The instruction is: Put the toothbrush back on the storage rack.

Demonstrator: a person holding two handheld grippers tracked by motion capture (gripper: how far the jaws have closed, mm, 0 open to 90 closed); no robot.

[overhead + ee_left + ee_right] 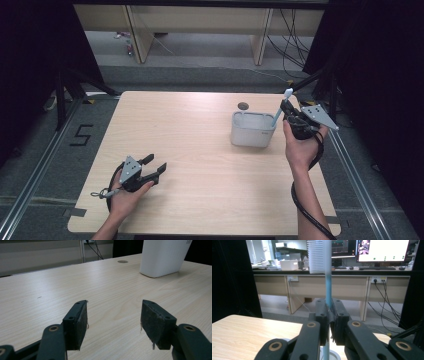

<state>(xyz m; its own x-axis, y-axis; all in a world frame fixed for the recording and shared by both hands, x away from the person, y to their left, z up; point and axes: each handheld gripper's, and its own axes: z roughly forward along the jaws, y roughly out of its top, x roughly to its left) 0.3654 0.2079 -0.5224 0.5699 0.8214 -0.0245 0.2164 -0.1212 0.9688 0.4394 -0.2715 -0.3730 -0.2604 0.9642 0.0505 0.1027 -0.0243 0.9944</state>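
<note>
Left tool (pixel 154 167): I see its jaws spread wide with nothing between them, the bare pads (pixel 82 322) facing each other over open wood.
Left hand (pixel 127 192): I have it low at the near left of the surface (pixel 190 150), forearm coming in from the near edge, palm wrapped round the handle so the tool points ahead and to the right.
Ahead of the left tool: in the left gripper view the white cup (pixel 165 257) stands well apart, beyond the jaws and to their right, with a small round grommet (pixel 122 261) in the wood to the cup's left.
Right tool (pixel 286 107): I see its jaws pressed together on the handle of a toothbrush (pixel 327 285), which runs between the pads.
Right hand (pixel 300 145): I hold it raised at the far right, forearm stretching up from the near edge, wrist bent so the tool sits just right of the cup.
Toothbrush: the bristle head (pixel 316 256) rises above the right tool's jaws; the handle's lower end drops below them to the cup's rim, tilted toward the cup in the high view.
Cup: it stands upright on the surface, just left of and below the right tool.
</note>
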